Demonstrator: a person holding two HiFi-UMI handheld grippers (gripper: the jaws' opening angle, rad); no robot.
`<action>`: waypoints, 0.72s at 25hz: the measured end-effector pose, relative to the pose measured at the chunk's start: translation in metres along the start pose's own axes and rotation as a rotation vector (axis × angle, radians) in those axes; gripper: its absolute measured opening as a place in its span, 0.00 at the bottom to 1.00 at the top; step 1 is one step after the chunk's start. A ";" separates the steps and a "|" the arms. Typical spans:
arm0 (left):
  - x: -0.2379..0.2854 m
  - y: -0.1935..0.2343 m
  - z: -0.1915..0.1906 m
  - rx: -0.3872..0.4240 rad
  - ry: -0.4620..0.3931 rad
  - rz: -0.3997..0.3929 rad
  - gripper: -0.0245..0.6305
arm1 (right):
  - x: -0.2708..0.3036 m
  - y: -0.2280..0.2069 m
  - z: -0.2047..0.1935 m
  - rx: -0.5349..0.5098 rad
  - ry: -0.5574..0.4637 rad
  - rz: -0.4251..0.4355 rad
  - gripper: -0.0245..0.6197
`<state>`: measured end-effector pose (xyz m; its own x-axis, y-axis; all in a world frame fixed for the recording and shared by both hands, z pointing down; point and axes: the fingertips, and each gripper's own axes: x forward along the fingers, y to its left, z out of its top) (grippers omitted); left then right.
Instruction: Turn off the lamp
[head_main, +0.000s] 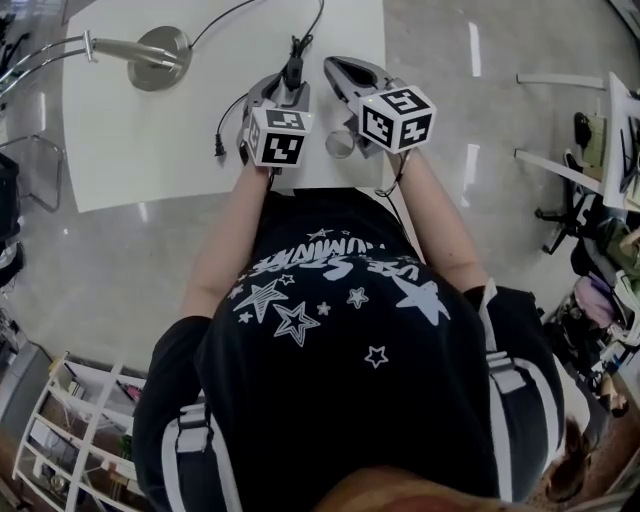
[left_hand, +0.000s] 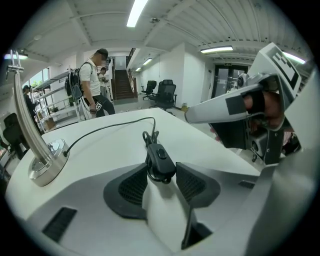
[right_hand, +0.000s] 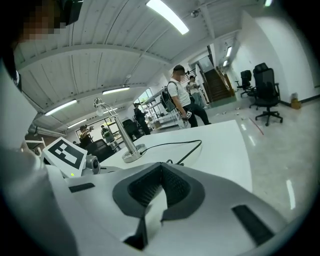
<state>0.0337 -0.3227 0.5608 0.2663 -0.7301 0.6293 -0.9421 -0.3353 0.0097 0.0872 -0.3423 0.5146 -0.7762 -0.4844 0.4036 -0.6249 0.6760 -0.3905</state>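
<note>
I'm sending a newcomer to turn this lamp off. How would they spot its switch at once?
On the white table, find the lamp's round metal base; a thin black cord runs from it across the tabletop. The switch is the small black block on that cord, lying inside the open left claw. It is thicker than the cord, with a button on top.
</note>
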 end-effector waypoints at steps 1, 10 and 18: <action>0.000 0.000 0.000 -0.005 0.001 -0.007 0.34 | 0.004 0.001 -0.001 -0.011 0.016 0.017 0.05; 0.000 0.002 -0.001 -0.049 -0.001 -0.035 0.26 | 0.040 0.017 -0.019 -0.108 0.193 0.178 0.05; 0.000 0.003 -0.003 -0.069 0.006 -0.045 0.26 | 0.058 0.027 -0.028 -0.158 0.269 0.214 0.05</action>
<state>0.0308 -0.3222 0.5630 0.3075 -0.7117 0.6316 -0.9412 -0.3253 0.0916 0.0279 -0.3363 0.5509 -0.8247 -0.1739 0.5382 -0.4142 0.8336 -0.3654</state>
